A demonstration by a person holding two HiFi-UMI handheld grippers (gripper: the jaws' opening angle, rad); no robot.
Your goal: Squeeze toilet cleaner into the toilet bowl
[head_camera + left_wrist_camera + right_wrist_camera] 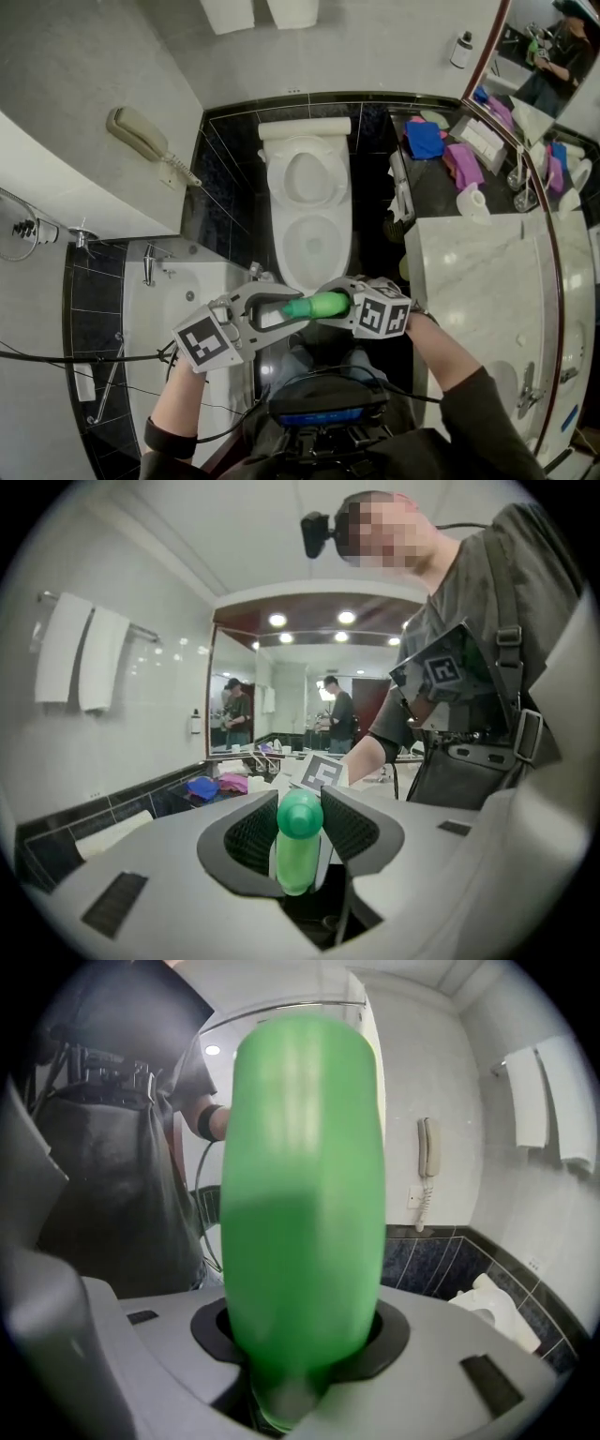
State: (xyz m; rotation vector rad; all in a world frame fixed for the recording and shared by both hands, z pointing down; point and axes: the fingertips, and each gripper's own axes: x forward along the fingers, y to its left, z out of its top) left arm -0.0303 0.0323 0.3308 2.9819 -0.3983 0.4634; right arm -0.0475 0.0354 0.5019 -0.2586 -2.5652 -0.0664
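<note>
Our left gripper (300, 834) pinches the green cap (300, 813) of the toilet cleaner bottle (319, 306), and our right gripper (302, 1349) clamps its body. The opaque bottle lies level at lower centre of the head view, just below the white toilet (309, 239).

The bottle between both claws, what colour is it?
The bottle is green; the right gripper view shows it best.
</note>
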